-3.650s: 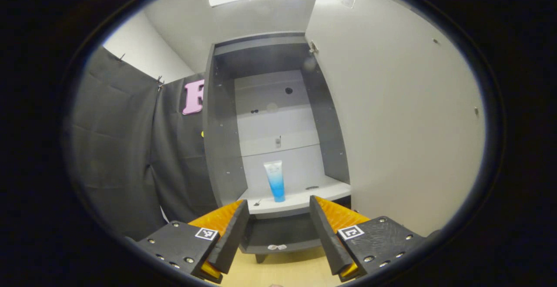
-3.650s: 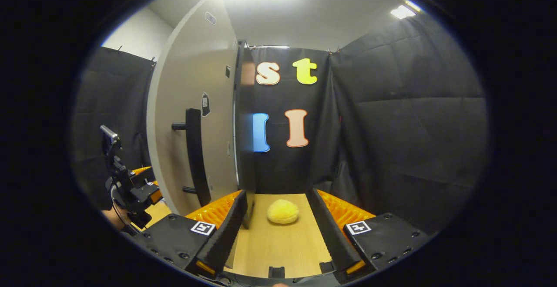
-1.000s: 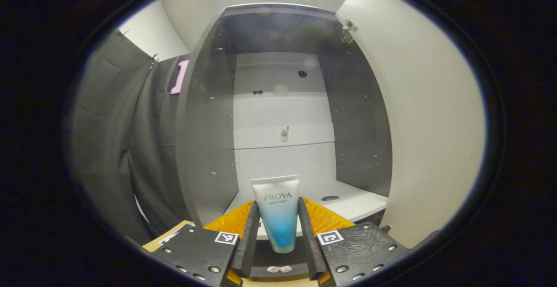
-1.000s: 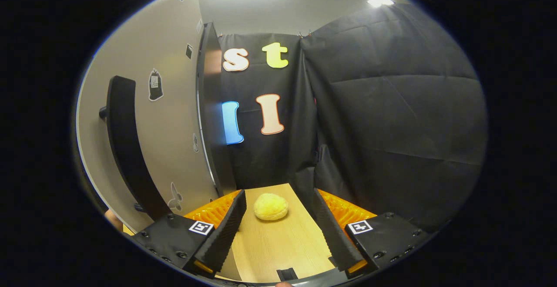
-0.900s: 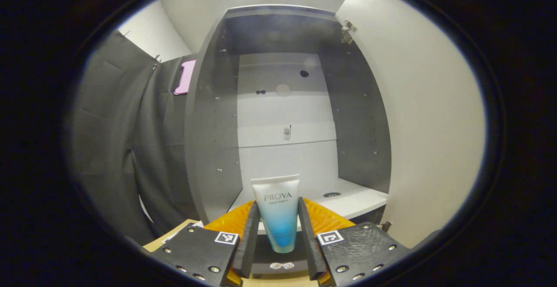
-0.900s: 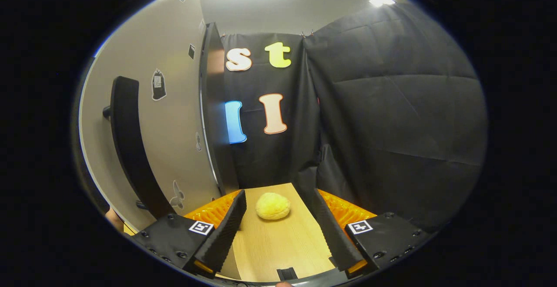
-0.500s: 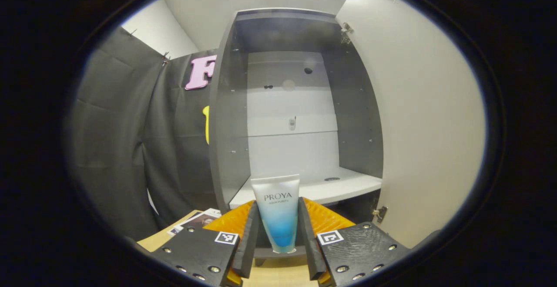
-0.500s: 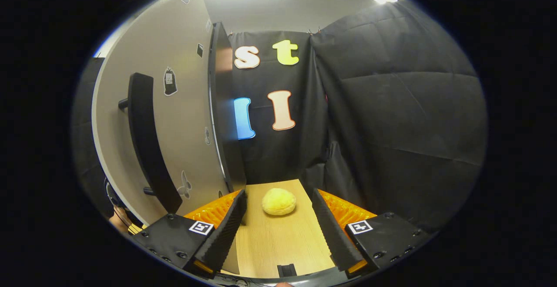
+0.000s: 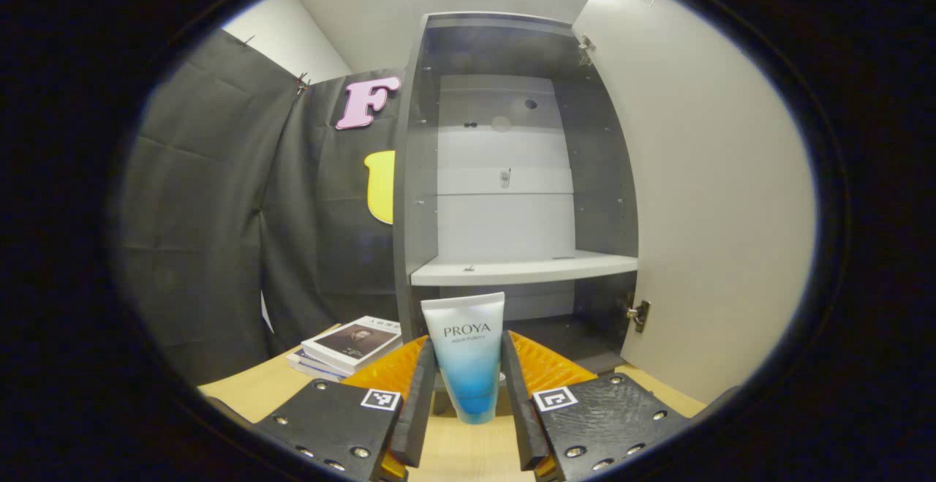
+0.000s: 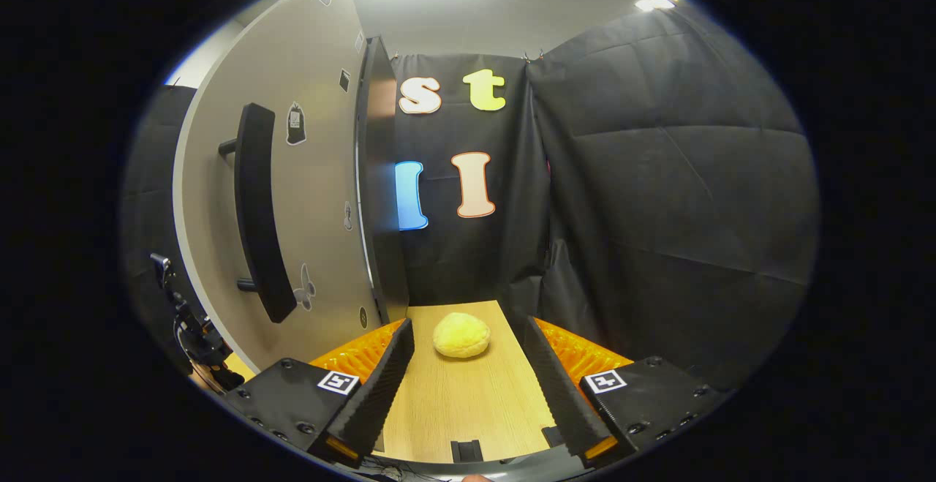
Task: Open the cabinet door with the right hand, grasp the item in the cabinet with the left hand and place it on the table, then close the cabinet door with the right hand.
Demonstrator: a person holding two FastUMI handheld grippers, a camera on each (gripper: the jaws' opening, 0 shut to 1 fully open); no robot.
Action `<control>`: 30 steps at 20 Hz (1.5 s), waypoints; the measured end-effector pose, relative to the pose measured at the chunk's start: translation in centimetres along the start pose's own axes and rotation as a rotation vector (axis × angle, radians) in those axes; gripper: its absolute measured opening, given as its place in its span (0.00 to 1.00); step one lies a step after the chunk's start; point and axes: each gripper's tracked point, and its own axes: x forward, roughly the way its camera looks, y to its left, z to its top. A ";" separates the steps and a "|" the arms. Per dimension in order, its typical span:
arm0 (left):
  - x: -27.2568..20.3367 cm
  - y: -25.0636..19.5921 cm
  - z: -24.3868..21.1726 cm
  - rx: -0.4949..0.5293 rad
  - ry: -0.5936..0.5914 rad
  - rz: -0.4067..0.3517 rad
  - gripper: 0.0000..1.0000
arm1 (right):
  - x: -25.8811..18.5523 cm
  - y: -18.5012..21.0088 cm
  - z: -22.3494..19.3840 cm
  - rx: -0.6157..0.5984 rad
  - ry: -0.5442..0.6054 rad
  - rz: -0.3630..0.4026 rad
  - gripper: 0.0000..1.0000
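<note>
Left gripper (image 9: 464,401) clenched on one tube (image 9: 466,354), both fingers (image 9: 420,394) pressed to its sides, at bottom centre of the left gripper view; tube upright, cap down, carried in the air in front of the cabinet (image 9: 512,167) and above the tabletop (image 9: 252,387), not yet set down. Right gripper (image 10: 468,379) released, fingers spread and grasping nothing, low in the right gripper view. Risks judged: soft tapered tube could slide down through the grip if squeeze eased early; set on its narrow cap it could tip on release; lowered too far toward lower left could knock the books (image 9: 351,343); too near the open door (image 9: 702,197) at right could foul the swing when shut by the handle (image 10: 256,211) at left of the right gripper view. Counted: one tube, one cabinet, one shelf (image 9: 519,270) at centre with nothing seen on it, one door, one handle, one stack of books (two at least, exact count not clear), one yellow ball (image 10: 461,336) on the tabletop between the right fingers' line.
</note>
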 end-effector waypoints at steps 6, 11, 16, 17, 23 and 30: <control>-1.3 0.9 -4.5 0.015 0.038 0.006 0.52 | 0.7 1.1 -0.7 -0.046 0.017 0.005 0.92; -2.4 0.8 -7.9 -0.007 0.061 -0.008 0.51 | 0.8 2.0 -1.2 -0.052 0.026 0.011 0.93; -3.7 0.5 -12.1 0.000 0.111 -0.012 0.52 | 0.2 2.1 -2.2 -0.076 0.051 -0.001 0.92; -3.9 0.4 -13.0 0.005 0.125 -0.020 0.52 | 0.0 2.2 -2.2 -0.079 0.053 0.000 0.96; -4.9 0.3 -17.3 0.001 0.199 -0.007 0.53 | -0.4 2.3 -3.0 -0.088 0.065 -0.001 0.93; -5.8 -0.2 -17.7 0.035 0.198 0.001 0.53 | -0.2 2.6 -3.7 -0.075 0.088 0.008 0.94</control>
